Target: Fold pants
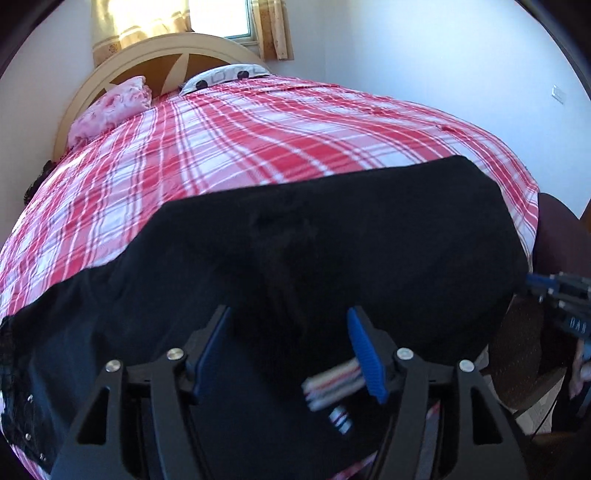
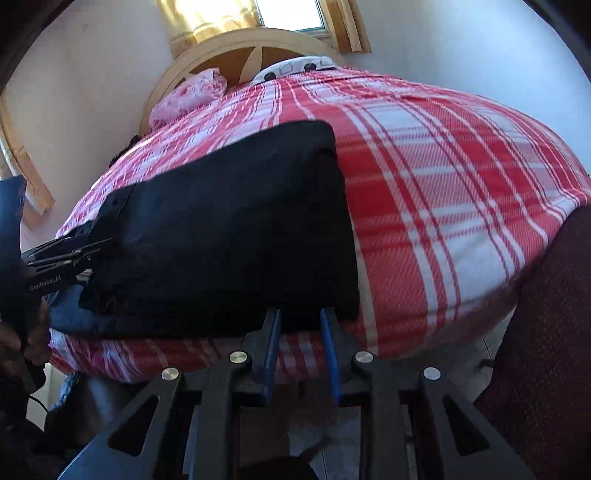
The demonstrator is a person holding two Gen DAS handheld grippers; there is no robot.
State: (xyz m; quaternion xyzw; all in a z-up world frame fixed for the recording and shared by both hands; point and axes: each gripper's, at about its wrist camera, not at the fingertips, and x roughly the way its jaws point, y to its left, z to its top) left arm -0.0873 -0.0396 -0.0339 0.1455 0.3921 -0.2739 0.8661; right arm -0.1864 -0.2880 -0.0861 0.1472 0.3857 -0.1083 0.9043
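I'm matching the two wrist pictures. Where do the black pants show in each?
Left wrist: pants fill the lower middle, ahead of the left gripper.
Right wrist: pants lie left of centre on the plaid bedspread.
Shared landmark: the pink pillow by the headboard.

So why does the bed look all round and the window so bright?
Left wrist view: the fisheye lens bulges the plaid bed cover, and the window glares white. Right wrist view: same bulge, and the black pants show almost no detail.
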